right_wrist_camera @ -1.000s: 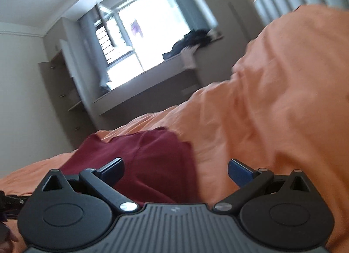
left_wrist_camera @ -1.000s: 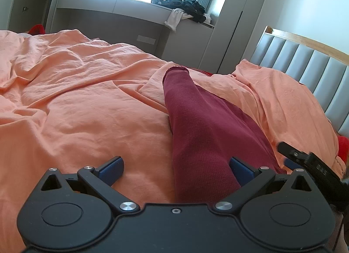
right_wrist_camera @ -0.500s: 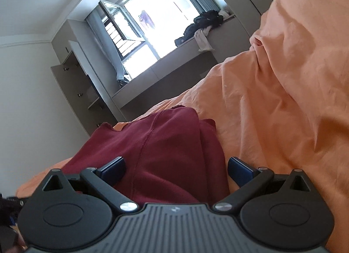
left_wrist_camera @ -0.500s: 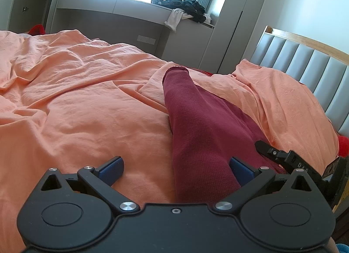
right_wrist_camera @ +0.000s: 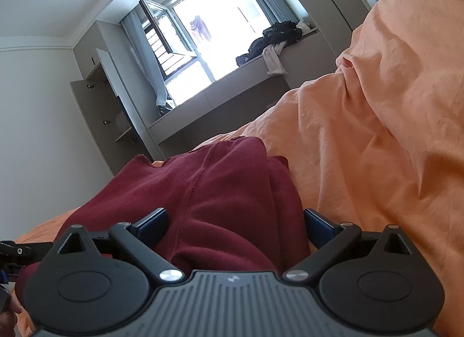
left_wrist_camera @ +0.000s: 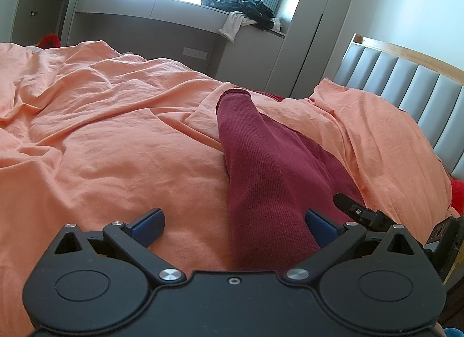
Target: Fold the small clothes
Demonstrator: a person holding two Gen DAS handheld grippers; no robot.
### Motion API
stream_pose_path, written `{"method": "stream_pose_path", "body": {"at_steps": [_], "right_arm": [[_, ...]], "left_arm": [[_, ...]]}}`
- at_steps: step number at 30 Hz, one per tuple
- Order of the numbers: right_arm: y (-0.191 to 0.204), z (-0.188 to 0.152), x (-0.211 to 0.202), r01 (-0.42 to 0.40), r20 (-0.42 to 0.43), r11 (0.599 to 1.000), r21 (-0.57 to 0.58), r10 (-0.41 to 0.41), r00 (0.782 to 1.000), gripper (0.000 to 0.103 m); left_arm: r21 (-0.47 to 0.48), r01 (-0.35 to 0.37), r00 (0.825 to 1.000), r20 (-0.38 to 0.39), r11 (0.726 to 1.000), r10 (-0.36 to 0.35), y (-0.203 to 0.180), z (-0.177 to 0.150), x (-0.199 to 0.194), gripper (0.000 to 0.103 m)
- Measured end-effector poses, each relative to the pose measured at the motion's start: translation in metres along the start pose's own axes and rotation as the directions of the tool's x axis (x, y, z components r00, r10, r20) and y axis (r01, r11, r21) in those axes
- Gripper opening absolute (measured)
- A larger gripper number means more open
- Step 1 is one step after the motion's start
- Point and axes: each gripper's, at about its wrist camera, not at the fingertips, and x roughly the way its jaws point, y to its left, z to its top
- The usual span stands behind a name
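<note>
dark red knit garment (left_wrist_camera: pixel 261 180) unfolded on orange bedsheet (left_wrist_camera: pixel 116 145); left gripper (left_wrist_camera: pixel 233 225) released | right gripper (right_wrist_camera: pixel 236 222) released over garment's bunched end; folding all ahead

You are holding the left gripper (left_wrist_camera: pixel 234 219) low and roughly level, with its blue-padded fingers (left_wrist_camera: pixel 149 222) spread wide apart. You are tilting the right gripper (right_wrist_camera: pixel 235 221) so that its view is rolled to one side; its fingers (right_wrist_camera: pixel 153 222) are likewise standing wide apart. In the left wrist view, part of the right gripper (left_wrist_camera: pixel 362 212) is showing just beside the left gripper's right finger.
</note>
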Motion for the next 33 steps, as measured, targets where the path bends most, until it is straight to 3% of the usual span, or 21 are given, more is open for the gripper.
{"method": "stream_pose_path", "body": {"at_steps": [23,30,33], "right_arm": [[0.003,0.0,0.003,0.022,-0.003,1.0,0.0,-0.022,1.0,0.099],[0.014,0.002,-0.003,0.022,-0.008,0.999,-0.033,-0.023,1.0,0.082],[0.014,0.006,-0.003,0.018,-0.026,1.0,-0.022,-0.019,0.999,0.081]], "left_arm": [[0.041,0.006,1.0,0.014,0.999,-0.006,-0.003,0.011,0.004,0.103],[-0.002,0.048,0.998,-0.05,0.999,-0.048,0.008,0.024,0.024,0.102],[0.025,0.078,0.994,-0.073,0.997,-0.076,0.006,0.029,0.033,0.098]]}}
